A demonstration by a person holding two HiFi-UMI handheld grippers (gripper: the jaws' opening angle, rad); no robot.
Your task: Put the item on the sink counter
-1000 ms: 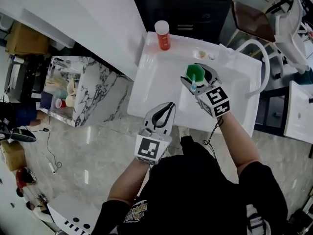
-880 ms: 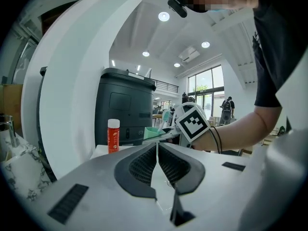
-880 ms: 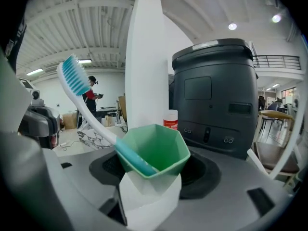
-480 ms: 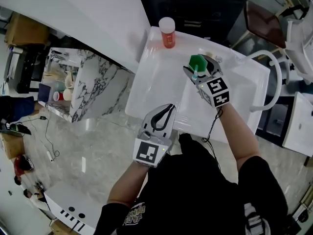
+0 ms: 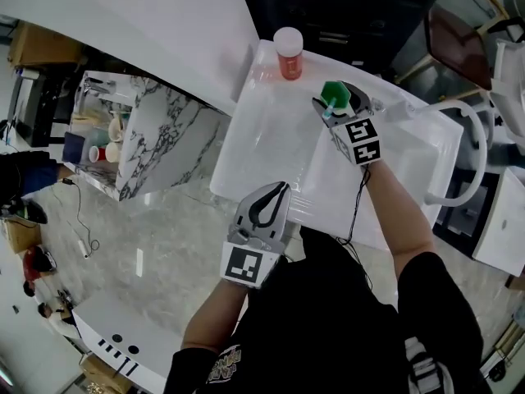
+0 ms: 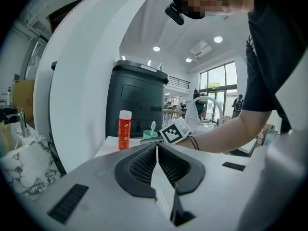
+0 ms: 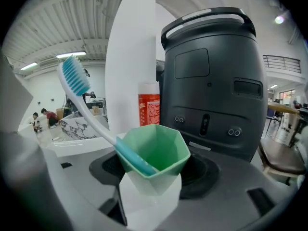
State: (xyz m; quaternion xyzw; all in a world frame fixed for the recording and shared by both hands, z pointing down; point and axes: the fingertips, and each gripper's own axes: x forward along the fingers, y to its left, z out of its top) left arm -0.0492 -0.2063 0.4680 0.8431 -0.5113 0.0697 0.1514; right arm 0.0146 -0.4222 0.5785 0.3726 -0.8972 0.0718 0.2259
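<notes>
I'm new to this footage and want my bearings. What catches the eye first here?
A green cup with a toothbrush leaning in it, clamped in the right gripper over the back of the white sink counter. Behind it a red bottle with a white cap stands at the counter's far edge. The left gripper is shut and empty near the front edge.

Bright, even light from ceiling lamps (image 6: 156, 48) and far windows (image 6: 216, 83); gripper views bend at the edges with dark corners; white worktop (image 5: 262, 138) glares.

A large open hall staged as a washroom: white sink counter (image 5: 262, 138), marble floor (image 5: 164, 245), ribbed industrial ceiling (image 7: 53, 28).
</notes>
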